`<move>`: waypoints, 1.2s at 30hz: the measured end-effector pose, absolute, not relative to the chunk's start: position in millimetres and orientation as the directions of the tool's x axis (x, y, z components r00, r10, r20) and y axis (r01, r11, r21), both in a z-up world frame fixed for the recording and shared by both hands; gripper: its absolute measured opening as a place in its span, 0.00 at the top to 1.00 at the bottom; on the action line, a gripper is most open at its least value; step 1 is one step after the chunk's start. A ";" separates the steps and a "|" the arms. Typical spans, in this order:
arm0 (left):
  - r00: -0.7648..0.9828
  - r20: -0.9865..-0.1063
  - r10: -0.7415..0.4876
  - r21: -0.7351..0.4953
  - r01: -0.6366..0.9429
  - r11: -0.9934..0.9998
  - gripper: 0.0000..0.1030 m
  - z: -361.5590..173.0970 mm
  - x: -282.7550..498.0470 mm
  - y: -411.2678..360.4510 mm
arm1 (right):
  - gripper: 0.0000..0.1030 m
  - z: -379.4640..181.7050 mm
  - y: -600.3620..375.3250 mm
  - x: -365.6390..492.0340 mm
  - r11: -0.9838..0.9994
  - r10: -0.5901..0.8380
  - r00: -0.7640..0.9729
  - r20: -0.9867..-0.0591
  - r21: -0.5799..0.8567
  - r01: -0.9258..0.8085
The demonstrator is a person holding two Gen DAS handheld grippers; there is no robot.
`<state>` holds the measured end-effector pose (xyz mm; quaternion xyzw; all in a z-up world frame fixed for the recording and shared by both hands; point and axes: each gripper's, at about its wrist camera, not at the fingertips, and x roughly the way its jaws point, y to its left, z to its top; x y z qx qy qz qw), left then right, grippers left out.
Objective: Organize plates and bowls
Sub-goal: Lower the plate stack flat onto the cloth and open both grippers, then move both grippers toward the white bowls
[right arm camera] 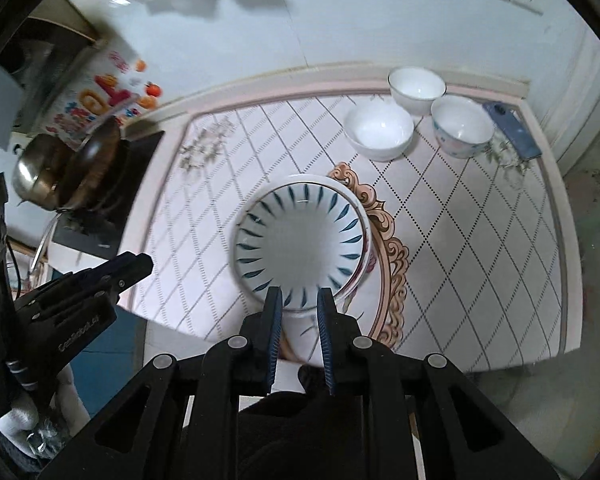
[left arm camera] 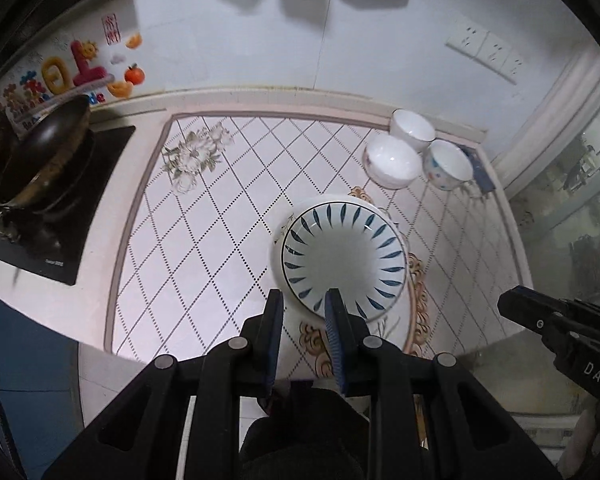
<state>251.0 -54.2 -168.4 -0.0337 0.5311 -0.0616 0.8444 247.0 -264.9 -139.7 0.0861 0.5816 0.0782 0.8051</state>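
A white bowl with blue leaf strokes (left arm camera: 344, 252) (right arm camera: 300, 240) sits on a stack of plates (left arm camera: 278, 258) (right arm camera: 362, 220) on the tiled counter. Three white bowls (left arm camera: 392, 160) (right arm camera: 380, 130) stand in a cluster at the far right corner; one has small coloured spots (left arm camera: 448, 164). My left gripper (left arm camera: 304, 300) hovers high over the near rim of the patterned bowl, its fingers close together and empty; the right wrist view shows it left of the bowl (right arm camera: 146, 260). My right gripper (right arm camera: 300, 298) hangs likewise above the bowl, jaws slightly apart with nothing between them.
A dark wok (left arm camera: 44, 148) rests on a black hob (left arm camera: 60, 248) at the left, with a steel pot (right arm camera: 32, 172) behind it. A blue flat object (right arm camera: 512, 132) lies in the far right corner by the window. Wall sockets (left arm camera: 488, 50) sit above.
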 end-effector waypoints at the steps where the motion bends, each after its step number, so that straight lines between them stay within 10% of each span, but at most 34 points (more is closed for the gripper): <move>1: 0.439 -0.888 -0.137 -0.116 0.073 0.991 0.81 -161.2 242.8 -53.0 | 0.81 -131.5 -263.7 237.9 0.973 0.226 0.324 -0.919 0.230 -0.026; 22: 0.486 -0.860 -0.156 -0.116 0.112 0.987 0.80 -120.8 183.2 -50.6 | 0.80 -77.1 -246.4 148.0 0.980 0.196 0.384 -0.902 0.197 -0.037; 26: 0.497 -0.850 -0.174 -0.144 0.099 0.985 0.66 -122.7 202.1 -60.3 | 0.50 -83.1 -259.0 161.5 0.970 0.234 0.378 -0.896 0.241 -0.027; 36: 0.468 -0.870 -0.158 -0.162 0.031 0.986 0.62 -163.3 334.7 -112.9 | 0.50 -131.0 -335.9 266.8 0.953 0.249 0.391 -0.886 0.296 0.065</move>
